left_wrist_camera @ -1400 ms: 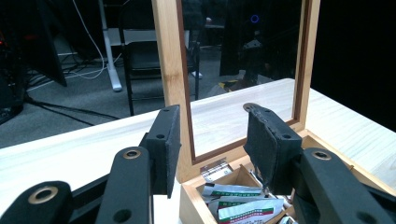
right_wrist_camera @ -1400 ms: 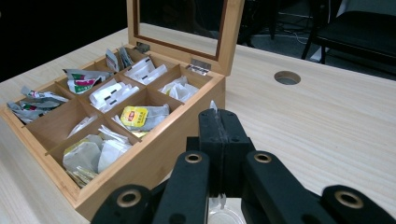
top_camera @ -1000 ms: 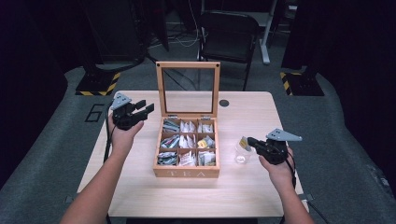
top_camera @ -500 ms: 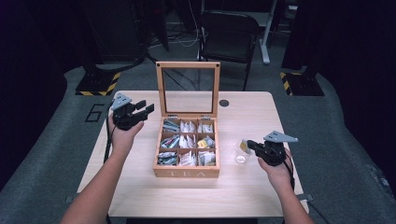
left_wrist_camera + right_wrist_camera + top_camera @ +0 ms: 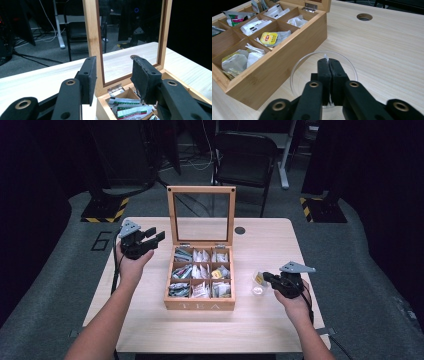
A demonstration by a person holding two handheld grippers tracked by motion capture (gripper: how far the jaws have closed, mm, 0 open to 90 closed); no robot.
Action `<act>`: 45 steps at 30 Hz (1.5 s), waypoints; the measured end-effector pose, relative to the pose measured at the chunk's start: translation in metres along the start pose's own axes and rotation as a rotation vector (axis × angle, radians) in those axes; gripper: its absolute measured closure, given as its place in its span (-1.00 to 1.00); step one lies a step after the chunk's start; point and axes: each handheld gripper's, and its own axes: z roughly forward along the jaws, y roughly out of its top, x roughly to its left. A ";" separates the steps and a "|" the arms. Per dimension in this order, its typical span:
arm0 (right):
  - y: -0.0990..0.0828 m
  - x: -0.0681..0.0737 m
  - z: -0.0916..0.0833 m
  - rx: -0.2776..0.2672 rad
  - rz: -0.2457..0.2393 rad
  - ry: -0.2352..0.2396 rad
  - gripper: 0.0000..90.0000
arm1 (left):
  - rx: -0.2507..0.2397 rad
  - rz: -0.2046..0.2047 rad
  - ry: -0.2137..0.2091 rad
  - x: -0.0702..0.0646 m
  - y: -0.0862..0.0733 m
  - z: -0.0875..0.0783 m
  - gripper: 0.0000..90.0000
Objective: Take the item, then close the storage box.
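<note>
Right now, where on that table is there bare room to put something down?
Bare wood: between the tea box and the near table edge, and the far right corner past the round hole. Crowded: the box's compartments, and around the glass bowl at the right gripper.

Tea box (image 5: 200,304) sits mid-table (image 5: 150,330), lid upright behind. Glass dish (image 5: 258,284) lies just right of it. Chair (image 5: 245,152) stands beyond the table.
</note>
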 end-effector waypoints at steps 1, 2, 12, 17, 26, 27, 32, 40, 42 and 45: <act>0.000 0.000 0.000 0.001 0.007 -0.003 0.87 | 0.000 0.001 0.000 0.000 0.000 0.000 0.22; 0.000 0.000 0.000 0.002 0.016 -0.004 0.86 | 0.000 0.002 0.000 0.000 0.000 0.000 0.22; 0.004 0.002 -0.002 -0.020 0.007 0.003 0.76 | -0.002 0.000 0.005 0.001 0.000 -0.001 0.22; 0.010 0.004 -0.005 -0.031 -0.001 0.004 0.69 | 0.001 0.000 0.003 0.002 0.000 -0.001 0.22; 0.020 0.007 -0.005 -0.035 -0.003 0.027 0.57 | -0.001 0.002 0.005 0.002 0.000 -0.001 0.22; 0.021 0.007 -0.005 -0.034 0.000 0.033 0.55 | 0.000 0.001 0.005 0.003 0.000 -0.001 0.22; 0.026 0.010 -0.002 -0.026 -0.007 0.064 0.46 | 0.003 -0.003 0.005 0.003 0.000 -0.001 0.22; 0.047 0.010 0.002 -0.007 -0.017 0.080 0.30 | 0.000 -0.010 0.003 0.003 -0.001 -0.001 0.20; 0.053 0.011 0.002 -0.006 -0.022 0.084 0.29 | -0.001 -0.009 0.001 0.003 0.000 -0.001 0.20; 0.064 0.013 0.004 0.004 -0.037 0.084 0.28 | 0.002 -0.010 -0.002 0.003 0.000 0.000 0.19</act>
